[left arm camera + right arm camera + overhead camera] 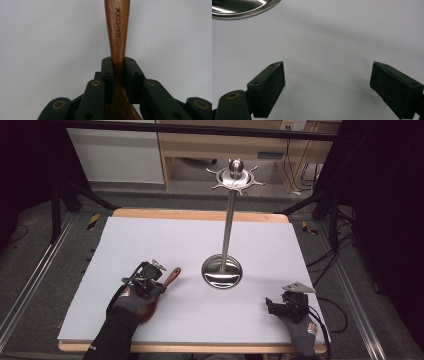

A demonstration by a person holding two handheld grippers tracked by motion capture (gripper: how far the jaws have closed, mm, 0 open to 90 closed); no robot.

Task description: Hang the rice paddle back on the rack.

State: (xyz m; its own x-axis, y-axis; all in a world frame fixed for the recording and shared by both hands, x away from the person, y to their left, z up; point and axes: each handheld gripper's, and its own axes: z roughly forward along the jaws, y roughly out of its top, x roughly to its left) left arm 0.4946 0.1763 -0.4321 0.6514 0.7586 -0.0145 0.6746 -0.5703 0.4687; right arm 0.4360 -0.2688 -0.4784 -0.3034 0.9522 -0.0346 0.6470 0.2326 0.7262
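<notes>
My left gripper (159,270) sits at about eight o'clock from the stand (228,227), low on the left of the white mat (150,240). Its jaws are clamped narrow on a wooden spoon (171,276); in the left gripper view the two black pads press the handle (117,37) from both sides at its thinnest part. The handle runs straight out toward twelve o'clock in that view, widening as it goes, with MAXCOOK printed along it. From above, the handle end points toward one o'clock, away from my hand, while the spoon's dark bowl (148,310) shows under my gloved left hand (131,301) at about six o'clock from the gripper. I cannot tell whether the bowl touches the mat.

My right gripper (272,306) is at about four o'clock from the stand, near the mat's front right corner, well apart from the spoon. Its jaws stand wide with only bare mat between them. In the right gripper view the stand's shiny round base (242,8) lies at eleven o'clock, clear of the pads.

The stand is upright near the mat's middle: a steel pole on a round base (222,273), with a ring of hooks (235,176) at the top.
</notes>
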